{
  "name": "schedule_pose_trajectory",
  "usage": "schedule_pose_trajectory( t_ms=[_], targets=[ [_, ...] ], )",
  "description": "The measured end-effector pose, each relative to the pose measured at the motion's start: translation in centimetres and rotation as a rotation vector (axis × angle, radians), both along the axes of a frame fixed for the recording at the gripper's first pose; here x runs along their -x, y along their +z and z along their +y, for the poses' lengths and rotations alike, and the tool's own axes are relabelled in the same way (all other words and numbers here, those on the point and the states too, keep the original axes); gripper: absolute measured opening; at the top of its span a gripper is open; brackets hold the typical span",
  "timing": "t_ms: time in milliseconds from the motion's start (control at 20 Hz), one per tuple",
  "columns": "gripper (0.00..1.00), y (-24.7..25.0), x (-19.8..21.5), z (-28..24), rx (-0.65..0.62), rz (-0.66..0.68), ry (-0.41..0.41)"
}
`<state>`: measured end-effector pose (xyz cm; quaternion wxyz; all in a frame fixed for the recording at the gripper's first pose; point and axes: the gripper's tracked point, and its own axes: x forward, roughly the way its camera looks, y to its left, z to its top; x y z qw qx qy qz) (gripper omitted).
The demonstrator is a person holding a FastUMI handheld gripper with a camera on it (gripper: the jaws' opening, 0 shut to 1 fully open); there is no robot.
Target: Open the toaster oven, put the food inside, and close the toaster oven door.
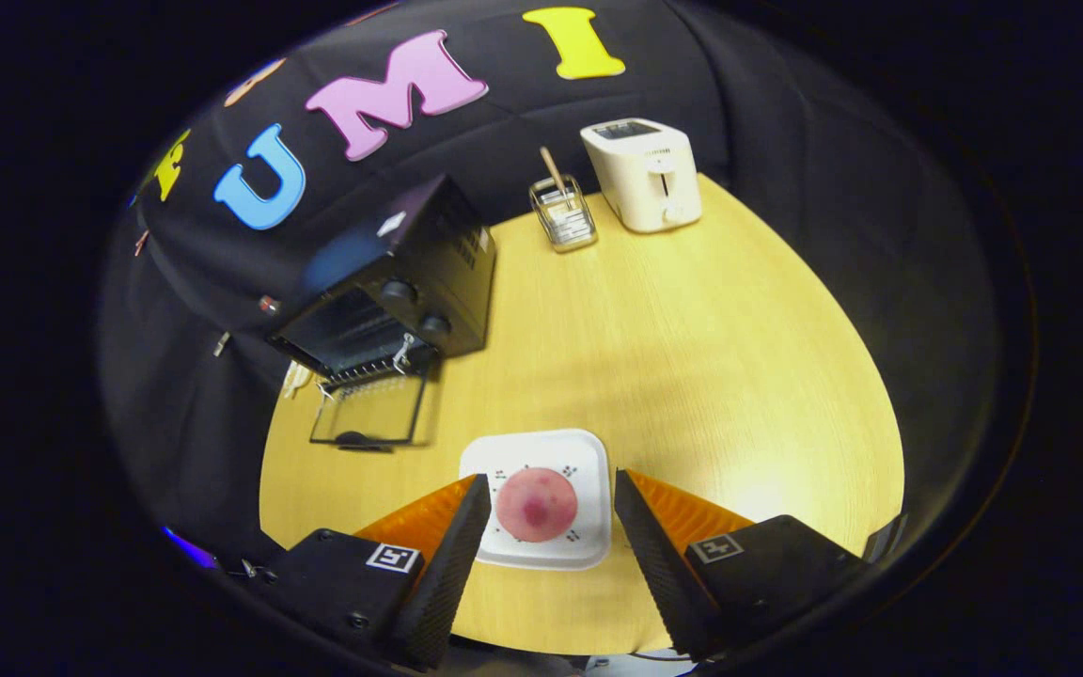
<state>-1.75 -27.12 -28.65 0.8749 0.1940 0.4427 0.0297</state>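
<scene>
1. While the toaster oven [382, 301] stands with its door [370, 412] already dropped open, the food [536, 505] is seen on a white plate [588, 451], well apart from it.
2. The gripper [546, 508] is held wide, nothing clamped, its fingers [452, 564] flanking the plate.
3. The food lies directly between the fingertips; the oven is found beyond and to the left.

One toaster oven [391, 291], one toaster [647, 174], one plate [541, 451] (one food piece [536, 505]) — one wire holder [562, 214], two gripper fingers [455, 564] spread wide.
</scene>
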Motion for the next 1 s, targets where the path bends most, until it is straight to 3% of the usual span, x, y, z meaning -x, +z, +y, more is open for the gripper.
schedule_pose_trajectory(
  t_ms=[250, 600, 650, 800, 850, 1000],
  targets=[
    [0.89, -5.0, 0.2, -0.1, 0.002, 0.110, 0.057],
    [0.88, -8.2, 0.5, -0.4, 0.070, 0.189, 0.102],
    [0.83, -8.5, 0.5, -0.3, 0.080, 0.199, 0.111],
    [0.83, -9.2, 0.2, 0.0, 0.128, 0.209, 0.138],
    [0.75, -9.2, 0.4, 0.0, 0.141, 0.221, 0.139],
    [0.63, -9.8, 0.3, -1.0, 0.208, 0.240, 0.116]
  ],
)
